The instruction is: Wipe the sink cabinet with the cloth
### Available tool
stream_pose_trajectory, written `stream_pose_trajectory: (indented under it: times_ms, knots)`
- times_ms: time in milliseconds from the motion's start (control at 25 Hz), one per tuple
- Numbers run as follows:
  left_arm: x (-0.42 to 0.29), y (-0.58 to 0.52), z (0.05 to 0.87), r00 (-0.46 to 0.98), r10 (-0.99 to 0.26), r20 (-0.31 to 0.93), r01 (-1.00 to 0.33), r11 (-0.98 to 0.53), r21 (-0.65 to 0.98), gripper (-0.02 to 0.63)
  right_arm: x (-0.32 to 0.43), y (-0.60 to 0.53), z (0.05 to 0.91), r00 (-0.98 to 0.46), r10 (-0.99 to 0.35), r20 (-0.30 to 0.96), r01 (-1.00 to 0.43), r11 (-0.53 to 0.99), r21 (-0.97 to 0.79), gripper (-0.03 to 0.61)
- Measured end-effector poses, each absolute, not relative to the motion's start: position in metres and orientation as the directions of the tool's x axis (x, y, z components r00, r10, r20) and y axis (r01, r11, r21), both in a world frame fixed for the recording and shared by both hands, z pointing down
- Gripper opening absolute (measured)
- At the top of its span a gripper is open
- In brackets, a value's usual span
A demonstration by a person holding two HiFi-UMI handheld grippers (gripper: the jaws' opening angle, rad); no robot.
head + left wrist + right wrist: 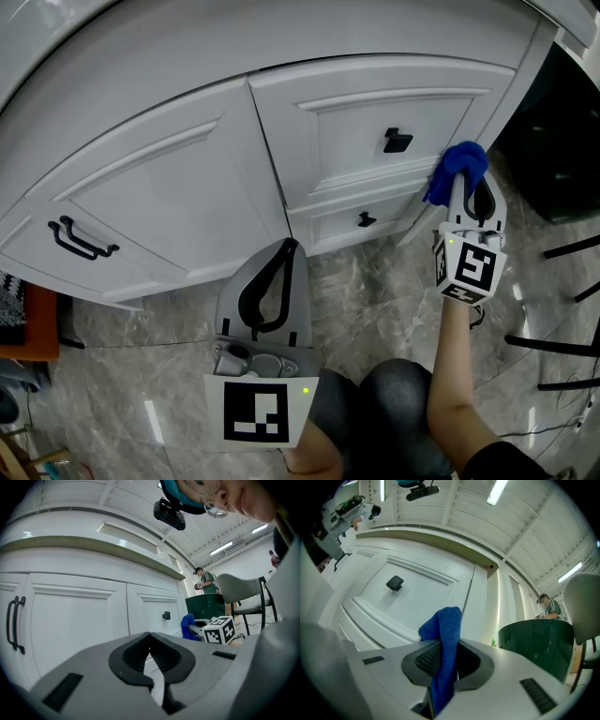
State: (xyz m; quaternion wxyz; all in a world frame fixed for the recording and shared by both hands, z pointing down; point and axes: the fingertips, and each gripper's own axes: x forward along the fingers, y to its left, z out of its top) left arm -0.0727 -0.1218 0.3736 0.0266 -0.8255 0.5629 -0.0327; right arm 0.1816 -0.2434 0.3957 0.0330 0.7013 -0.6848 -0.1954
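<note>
Our right gripper (465, 193) pinches a blue cloth (457, 167) between its jaws and holds it at the right edge of the white sink cabinet (169, 178), just beside the door with the square black knob (397, 141). Our left gripper (282, 257) hangs low before the cabinet, jaws together on nothing, well apart from the cloth.

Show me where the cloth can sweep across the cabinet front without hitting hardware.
Bare: the left door between its bar handle and the seam; the right door left of its square knob. Crowded: lower right, where the right tool holds the blue cloth near the drawer knob.
</note>
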Motion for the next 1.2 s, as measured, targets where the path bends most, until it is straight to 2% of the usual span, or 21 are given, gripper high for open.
stream_pose_trajectory:
  times_ms: [200, 400, 520, 640, 880, 1040, 1200]
  knots:
    - [-0.073, -0.123, 0.375, 0.364, -0.931, 0.024, -0.928, -0.365, -0.077, 0.005, 0.195, -0.248, 0.399, 0.022, -0.975, -0.221, -0.958, -0.084, 0.274, 0.058]
    - [-0.074, -0.125, 0.377, 0.354, -0.935, 0.029, -0.933, -0.355, -0.066, 0.005, 0.189, -0.237, 0.392, -0.017, -0.974, -0.225, -0.96, -0.046, 0.275, 0.058]
    - [-0.081, -0.126, 0.378, 0.341, -0.94, 0.031, -0.938, -0.342, -0.061, 0.005, 0.157, -0.206, 0.38, -0.122, -0.959, -0.256, -0.963, 0.051, 0.266, 0.058]
    - [-0.087, -0.129, 0.382, 0.326, -0.945, 0.034, -0.943, -0.328, -0.055, 0.005, 0.104, -0.185, 0.386, -0.264, -0.938, -0.224, -0.954, 0.22, 0.204, 0.058]
    - [-0.099, -0.132, 0.385, 0.304, -0.953, 0.024, -0.952, -0.304, -0.036, 0.005, -0.021, -0.17, 0.392, -0.509, -0.839, -0.193, -0.859, 0.48, 0.177, 0.058]
    - [-0.107, -0.131, 0.387, 0.293, -0.956, 0.024, -0.955, -0.293, -0.033, 0.005, -0.069, -0.179, 0.422, -0.576, -0.813, -0.083, -0.806, 0.548, 0.222, 0.058]
    - [-0.117, -0.131, 0.391, 0.278, -0.96, 0.027, -0.961, -0.278, -0.012, 0.005, -0.077, -0.187, 0.427, -0.576, -0.806, -0.137, -0.813, 0.547, 0.2, 0.058]
